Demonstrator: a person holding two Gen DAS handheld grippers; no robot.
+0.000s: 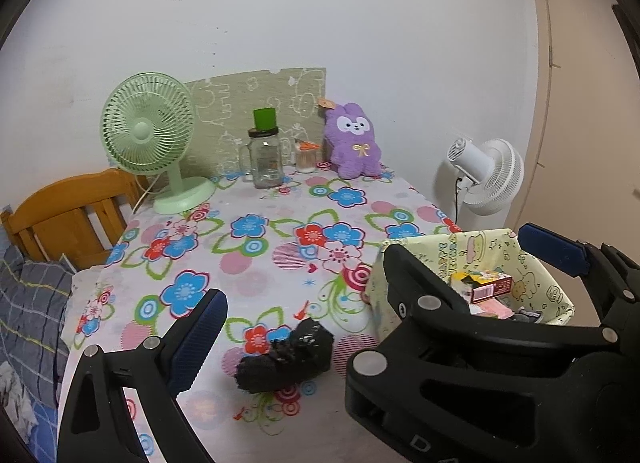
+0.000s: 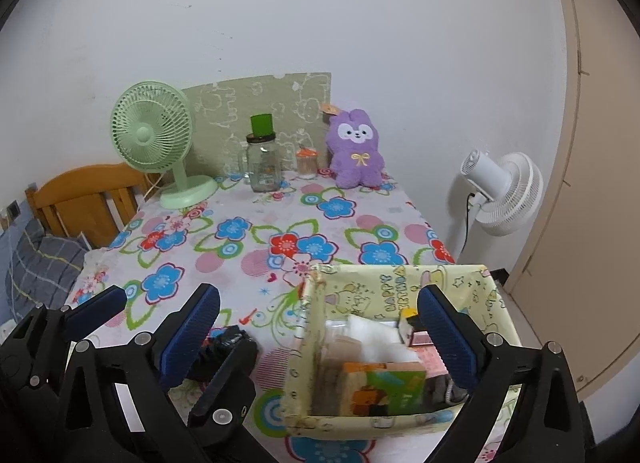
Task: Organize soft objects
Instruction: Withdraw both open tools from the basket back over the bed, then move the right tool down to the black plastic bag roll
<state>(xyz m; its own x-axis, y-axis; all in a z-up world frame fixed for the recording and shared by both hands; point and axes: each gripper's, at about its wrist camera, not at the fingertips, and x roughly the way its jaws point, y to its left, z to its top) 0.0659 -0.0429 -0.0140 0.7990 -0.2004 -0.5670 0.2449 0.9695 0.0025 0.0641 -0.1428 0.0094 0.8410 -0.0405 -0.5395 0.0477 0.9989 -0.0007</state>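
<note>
Both claws hover low over a flower-print tablecloth (image 1: pixel 280 231), jaws spread wide, nothing pinched. A rolled black soft bundle (image 1: pixel 286 357) lies on the cloth between the left gripper (image 1: pixel 304 291) fingers, closer to the L finger's side but touching neither pad. In the right wrist view the same bundle (image 2: pixel 228 343) sits just left of the right gripper (image 2: pixel 320 327), partly hidden behind the L claw's frame. The R claw's fingers straddle the near-left part of a yellow cartoon-print box (image 2: pixel 400 283), which holds small cartons and packets; from the left wrist cam that box (image 1: pixel 440 247) is to the right, behind the R claw's body. Well ahead of both claws, at the table's far edge by the wall: purple plush bunny (image 1: pixel 354 141), glass jar w/ green cup on top (image 1: pixel 264 155), mint desk fan (image 1: pixel 148 127). White floor fan (image 2: pixel 500 191) stands off to the right, beyond the table.
</note>
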